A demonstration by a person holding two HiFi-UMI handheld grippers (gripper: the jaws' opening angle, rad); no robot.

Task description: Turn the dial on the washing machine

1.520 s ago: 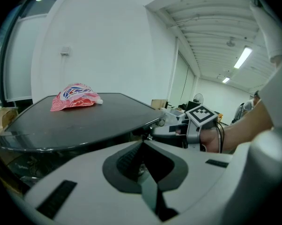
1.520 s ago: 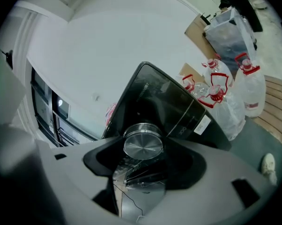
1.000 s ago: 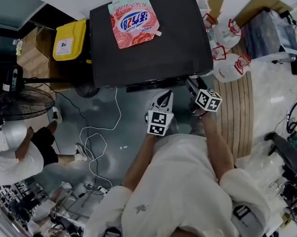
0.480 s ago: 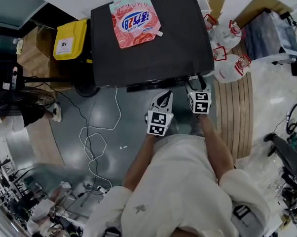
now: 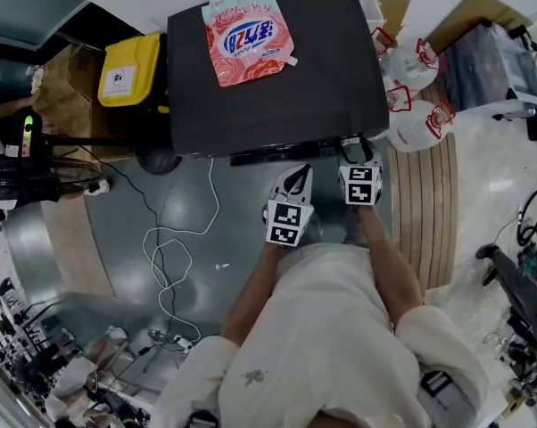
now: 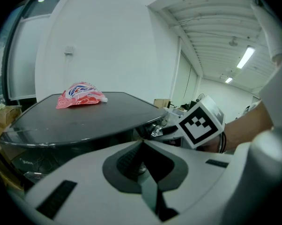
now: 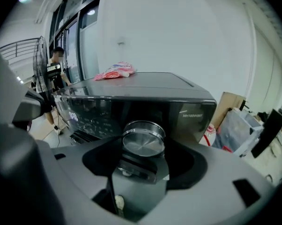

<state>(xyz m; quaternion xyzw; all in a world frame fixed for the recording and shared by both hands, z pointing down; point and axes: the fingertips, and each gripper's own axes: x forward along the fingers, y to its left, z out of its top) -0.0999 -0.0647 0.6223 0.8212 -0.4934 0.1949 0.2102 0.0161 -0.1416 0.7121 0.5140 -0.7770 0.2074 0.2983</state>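
Right gripper [image 5: 351,148] is pushed up to the front of the washing machine [image 5: 277,96]. Its jaws are closing with the dial [image 7: 142,142] between them. They stand about half open, and a dark gap shows on either side of the silver knob, so the pads do not press on it. In the head view the dial is hidden under the machine's front lip and the gripper's marker cube. Only the right gripper view shows it, toward the right end of the glossy control panel [image 7: 92,114], whose markings are too dim to read. How near the pads sit to the dial's rim is hard to make out in the shadowed recess.

Left gripper [image 5: 295,176] hangs just left of the right one, short of the panel, with its jaws together on nothing.

Counted: one washing machine, one dial, two grippers, and one pink-and-red detergent pouch [image 5: 245,32] lying flat on the dark lid near its back left. One yellow-lidded bin [image 5: 128,69] stands beside the machine's left side, and one white cable [image 5: 175,257] loops across the grey floor — a standing fan [image 5: 45,178] is cut off at the frame's left edge.
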